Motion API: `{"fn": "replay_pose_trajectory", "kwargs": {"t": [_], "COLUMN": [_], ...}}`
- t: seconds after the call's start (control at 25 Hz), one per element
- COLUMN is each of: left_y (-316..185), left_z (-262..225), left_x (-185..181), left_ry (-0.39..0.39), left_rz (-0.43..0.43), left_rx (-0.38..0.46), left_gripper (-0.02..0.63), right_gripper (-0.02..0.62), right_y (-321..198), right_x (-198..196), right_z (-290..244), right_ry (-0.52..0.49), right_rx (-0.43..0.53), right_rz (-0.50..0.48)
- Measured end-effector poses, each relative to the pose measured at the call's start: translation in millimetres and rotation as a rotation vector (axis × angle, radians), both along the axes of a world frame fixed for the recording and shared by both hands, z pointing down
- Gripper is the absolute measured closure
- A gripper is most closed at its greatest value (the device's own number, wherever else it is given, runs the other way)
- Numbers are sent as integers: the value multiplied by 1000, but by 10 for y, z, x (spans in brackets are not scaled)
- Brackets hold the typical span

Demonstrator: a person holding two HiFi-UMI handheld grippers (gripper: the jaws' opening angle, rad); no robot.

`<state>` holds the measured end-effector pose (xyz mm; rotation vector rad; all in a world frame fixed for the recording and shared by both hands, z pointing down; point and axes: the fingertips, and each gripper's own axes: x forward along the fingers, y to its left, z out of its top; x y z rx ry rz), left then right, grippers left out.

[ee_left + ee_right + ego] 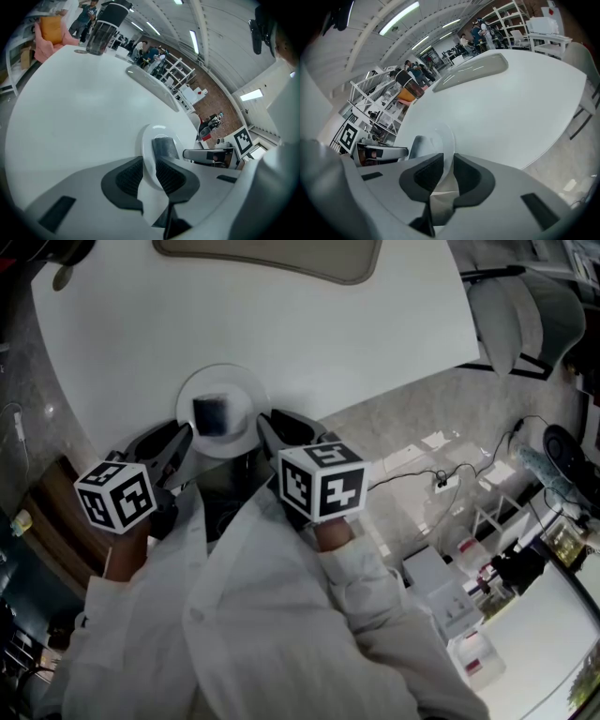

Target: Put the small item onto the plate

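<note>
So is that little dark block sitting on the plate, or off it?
On it. The head view shows the dark block resting in the middle of the white plate, well inside its rim.

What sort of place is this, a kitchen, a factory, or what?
Probably a big open lab or workshop hall: long strip lights on a high ceiling, white metal shelving racks with people nearby, and loose cables across the speckled floor.

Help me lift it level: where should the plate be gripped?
Grip the plate by its thin rim on two opposite sides, coming from the table's near edge; the small item fills the middle. The left claw and right claw straddle the rim there.
</note>
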<state>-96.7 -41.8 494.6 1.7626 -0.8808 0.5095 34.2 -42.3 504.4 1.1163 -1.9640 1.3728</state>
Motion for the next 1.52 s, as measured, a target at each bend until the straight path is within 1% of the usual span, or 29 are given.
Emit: {"fn": "replay_pose_trajectory", "kwargs": {"t": [0.12,0.4,0.52,0.64,0.84,1.2,1.52], "left_y": [7,9,21,35,27,-105,-247], "left_z": [7,19,17,13,-22,-127,-209], "left_x": [-4,-4,-9,-6,-9,-83,-23], "left_ry": [-7,-12,-13,-15,-9,11,6], "left_rz": [-9,-3,17,35,55,96,113], "left_rx": [10,3,-20,-20,-13,19,36], "left_gripper": [538,540,540,540,548,550,550], "right_gripper": [520,520,522,523,532,532,532], "right_y": [13,13,29,63,74,10,-144], "right_x": [13,15,13,20,34,-34,28], "right_z": [-6,1,-5,-12,-51,-169,-240], "right_ry": [3,18,9,13,27,52,50], "right_rx": [9,21,16,2,-2,3,15], "right_rz": [-1,15,35,46,43,84,91]}}
